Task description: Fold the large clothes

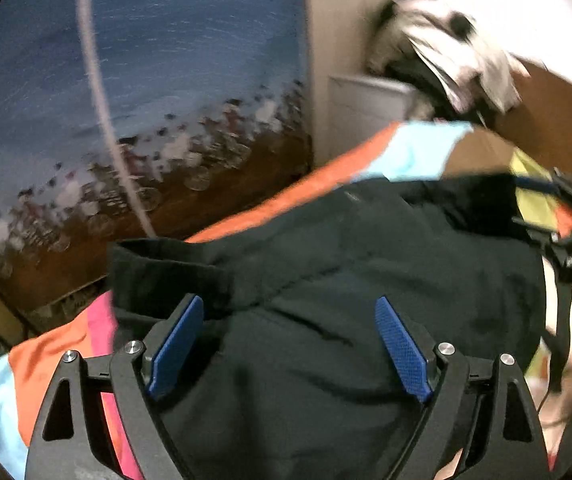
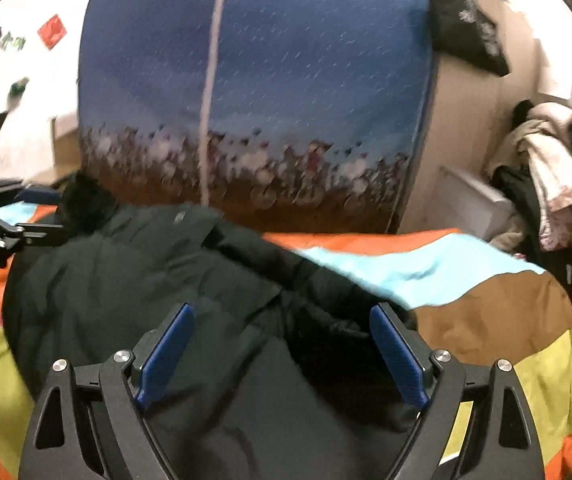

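- Coat point(image 2: 133, 280), big and black, lies bunched on the striped blanket point(image 2: 486, 308), near the blue curtain point(image 2: 265, 72).
- Left claw point(image 1: 290, 344) is spread wide above the coat, gripping nothing.
- Right claw point(image 2: 281, 352) is spread wide too, gripping nothing.

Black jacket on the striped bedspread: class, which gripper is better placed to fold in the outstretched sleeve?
Probably the right gripper: open, with the black jacket's sleeve just ahead of it.
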Demonstrator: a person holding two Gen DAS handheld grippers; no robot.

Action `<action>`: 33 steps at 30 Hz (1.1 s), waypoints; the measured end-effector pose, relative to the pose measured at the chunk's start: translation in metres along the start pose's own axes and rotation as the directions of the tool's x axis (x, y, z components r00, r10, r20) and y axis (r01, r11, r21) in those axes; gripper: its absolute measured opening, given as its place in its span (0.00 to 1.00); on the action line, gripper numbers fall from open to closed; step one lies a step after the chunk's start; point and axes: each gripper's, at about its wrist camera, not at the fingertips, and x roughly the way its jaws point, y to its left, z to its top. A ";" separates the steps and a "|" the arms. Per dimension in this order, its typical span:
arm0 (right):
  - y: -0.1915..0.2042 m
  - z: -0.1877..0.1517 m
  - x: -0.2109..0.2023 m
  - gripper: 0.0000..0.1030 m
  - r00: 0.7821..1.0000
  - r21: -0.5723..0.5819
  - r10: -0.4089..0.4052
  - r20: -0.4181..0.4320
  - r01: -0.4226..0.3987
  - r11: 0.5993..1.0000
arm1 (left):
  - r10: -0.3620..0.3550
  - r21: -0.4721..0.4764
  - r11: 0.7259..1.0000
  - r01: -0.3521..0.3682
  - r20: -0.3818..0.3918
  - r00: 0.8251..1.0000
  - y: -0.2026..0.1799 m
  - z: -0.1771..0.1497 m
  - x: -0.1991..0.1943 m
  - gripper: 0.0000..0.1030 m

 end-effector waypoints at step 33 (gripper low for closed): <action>-0.010 -0.017 0.170 0.98 0.996 0.207 -0.048 -0.077 0.063 0.976 | 0.056 -0.234 0.970 -0.073 -0.078 0.995 0.077 0.010 0.160 0.99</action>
